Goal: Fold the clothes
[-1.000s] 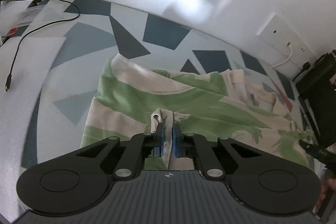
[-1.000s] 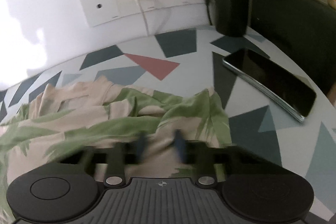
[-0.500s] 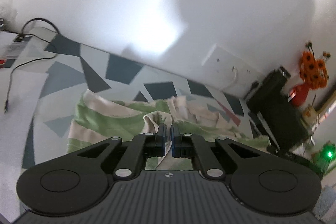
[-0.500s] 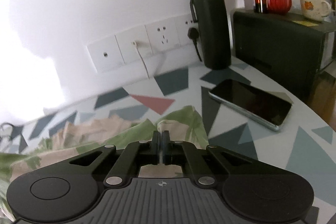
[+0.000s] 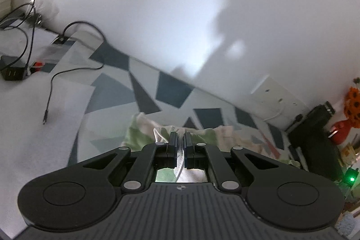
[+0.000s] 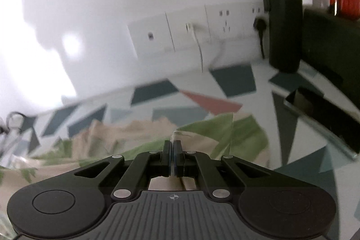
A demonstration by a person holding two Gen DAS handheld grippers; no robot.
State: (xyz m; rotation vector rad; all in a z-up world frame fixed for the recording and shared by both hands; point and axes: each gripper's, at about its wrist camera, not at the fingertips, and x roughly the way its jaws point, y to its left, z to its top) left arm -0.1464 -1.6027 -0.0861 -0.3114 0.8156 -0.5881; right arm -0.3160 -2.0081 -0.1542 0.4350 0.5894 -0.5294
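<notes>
Left wrist: left tongs [image 5: 179, 138] clenched on soft green-and-cream leaf-print garment [image 5: 139, 135], right tongs [image 6: 172, 145] pinching same cloth over triangle-patterned bench [image 6: 234, 82].

Bench [image 6: 234, 82], white with grey, blue and pink triangles. On it: green-and-cream garment [image 6: 135, 134], phone [image 6: 324, 116], dark flask [image 6: 284, 21], black cable [image 5: 50, 91], adapter [image 5: 12, 73].

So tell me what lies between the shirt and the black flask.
In the right wrist view, only bare patterned tabletop separates the shirt from the flask; the phone lies off to the right.
</notes>
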